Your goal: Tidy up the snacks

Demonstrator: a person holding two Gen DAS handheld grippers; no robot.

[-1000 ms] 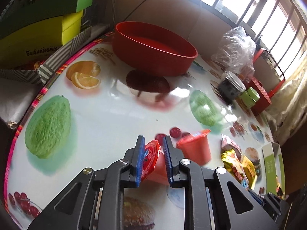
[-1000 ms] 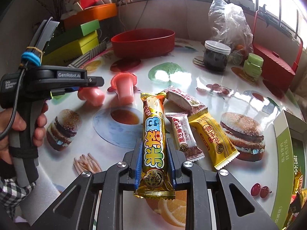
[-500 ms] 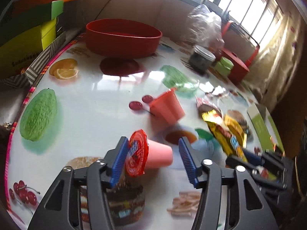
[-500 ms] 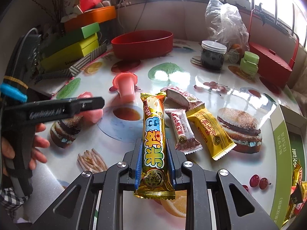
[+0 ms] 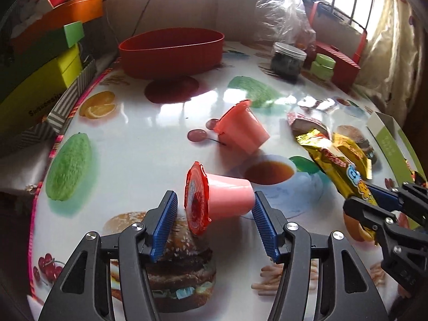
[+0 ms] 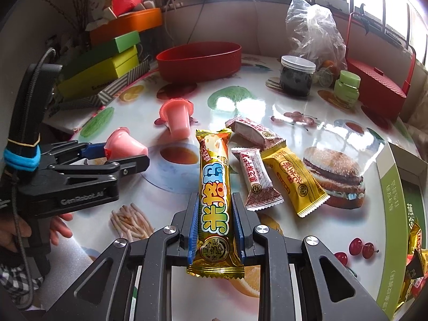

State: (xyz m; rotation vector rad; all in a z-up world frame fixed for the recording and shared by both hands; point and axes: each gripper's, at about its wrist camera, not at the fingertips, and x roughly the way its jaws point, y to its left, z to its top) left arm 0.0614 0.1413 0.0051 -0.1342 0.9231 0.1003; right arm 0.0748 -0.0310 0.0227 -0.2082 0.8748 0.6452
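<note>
My left gripper (image 5: 215, 208) is open, its blue pads on either side of a pink jelly cup (image 5: 219, 200) that lies on its side, red lid to the left; the base touches or nearly touches the right pad. A second pink jelly cup (image 5: 242, 128) lies tipped further back. My right gripper (image 6: 215, 214) is shut on a long gold snack bar (image 6: 215, 187) and holds it above the table. The left gripper (image 6: 117, 155) and its cup (image 6: 124, 147) show in the right wrist view. Three wrapped snacks (image 6: 267, 171) lie beside the bar.
A red oval bowl (image 5: 171, 50) stands at the back. Stacked green, yellow and orange boxes (image 5: 40, 61) line the left edge. A dark jar (image 6: 297, 76), a green pot (image 6: 346, 85), a plastic bag and a red basket (image 6: 377, 85) stand at the back right. A green carton (image 6: 401, 208) lies at the right.
My left gripper has opened and let go of the jelly cup, which now lies on the table between the pads. It has also drawn back. My right gripper still holds the gold bar.
</note>
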